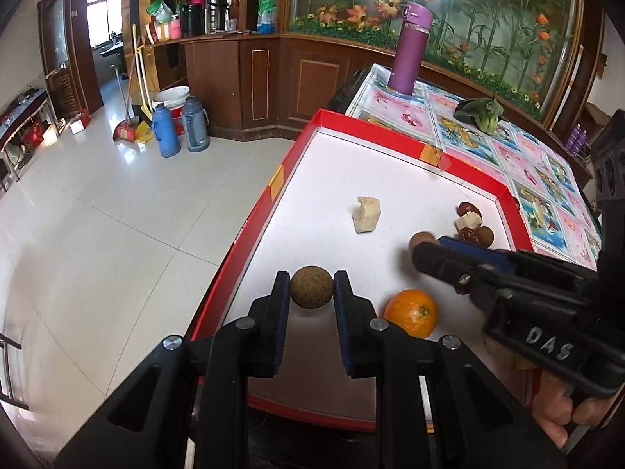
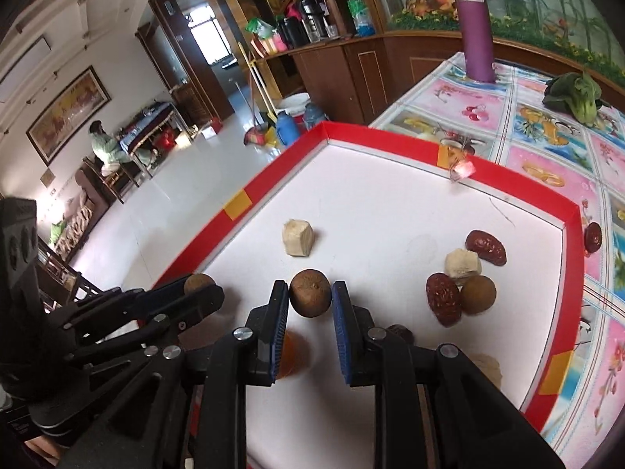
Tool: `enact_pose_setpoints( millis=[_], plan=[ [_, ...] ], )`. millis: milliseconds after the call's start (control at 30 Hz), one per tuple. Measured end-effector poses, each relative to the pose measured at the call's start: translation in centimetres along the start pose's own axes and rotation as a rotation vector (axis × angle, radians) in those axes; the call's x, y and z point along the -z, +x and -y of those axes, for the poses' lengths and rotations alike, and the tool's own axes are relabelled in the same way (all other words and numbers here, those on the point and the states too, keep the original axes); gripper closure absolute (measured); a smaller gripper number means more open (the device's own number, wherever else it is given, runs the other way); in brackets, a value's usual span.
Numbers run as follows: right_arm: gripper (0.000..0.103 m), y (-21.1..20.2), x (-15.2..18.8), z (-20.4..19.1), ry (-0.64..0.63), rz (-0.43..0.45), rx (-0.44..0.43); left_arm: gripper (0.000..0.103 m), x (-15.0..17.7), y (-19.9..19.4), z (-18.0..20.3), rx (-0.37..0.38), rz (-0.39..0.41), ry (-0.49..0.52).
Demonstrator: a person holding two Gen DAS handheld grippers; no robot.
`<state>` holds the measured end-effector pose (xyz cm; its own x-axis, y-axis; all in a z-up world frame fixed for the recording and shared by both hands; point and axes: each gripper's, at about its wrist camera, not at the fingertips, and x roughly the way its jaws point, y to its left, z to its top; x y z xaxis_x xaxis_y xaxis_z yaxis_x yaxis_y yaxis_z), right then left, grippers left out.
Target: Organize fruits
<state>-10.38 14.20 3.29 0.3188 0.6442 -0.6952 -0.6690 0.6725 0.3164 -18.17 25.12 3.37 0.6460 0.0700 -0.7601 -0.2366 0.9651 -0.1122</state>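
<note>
Matt black plastic on left gripper [image 1: 311,287] and right gripper [image 2: 310,299], w/ ribbed blue rubbery pads [image 1: 343,305] and shiny metal screws. Rough, dull brown skin on longan [image 1: 311,286] and 2nd longan [image 2: 309,298]. Pebbled, slightly glossy peel on orange [image 1: 410,312]. Wrinkled, glossy dark-red skin on dates [image 2: 443,299]. Dry, fibrous, matt off-white on chunk [image 2: 297,237]. Smooth matt white floor, red card walls on tray [image 2: 390,138], w/ yellow tape patches. Glossy printed plastic on cloth [image 2: 547,144]. Smooth purple satin finish on flask [image 1: 410,49]. Polished, reflective floor tiles [image 1: 97,215]. Varnished wood cabinets [image 1: 265,78].
</note>
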Motion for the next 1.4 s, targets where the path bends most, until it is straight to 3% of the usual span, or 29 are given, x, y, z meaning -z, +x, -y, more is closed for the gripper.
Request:
enact_pose_setpoints(
  millis=[333,467,633,800,1033,1400],
  plan=[
    [0.077,0.1,0.1,-0.2,0.047,-0.047,0.0,0.078,-0.6,1.7,0.1,-0.034,-0.04,0.014],
    [0.065,-2.5,0.0,0.9,0.064,0.028,-0.025,0.052,-0.2,0.8,-0.1,-0.056,-0.024,0.006],
    [0.058,-7.0,1.3,1.7,0.033,0.124,0.05,0.036,0.7,-2.6,0.3,-0.116,0.061,0.007],
    [0.042,-11.1,4.6,1.6,-0.01,0.18,0.134,0.017,2.7,-6.4,2.9,-0.127,0.151,0.04],
    [0.042,-12.6,7.8,2.0,0.004,0.155,0.152,0.011,5.5,-9.4,6.6,-0.108,0.187,0.106],
    [0.042,-15.8,9.9,0.8,0.013,0.234,0.167,0.004,7.2,-12.9,9.2,-0.223,0.228,0.079]
  ],
)
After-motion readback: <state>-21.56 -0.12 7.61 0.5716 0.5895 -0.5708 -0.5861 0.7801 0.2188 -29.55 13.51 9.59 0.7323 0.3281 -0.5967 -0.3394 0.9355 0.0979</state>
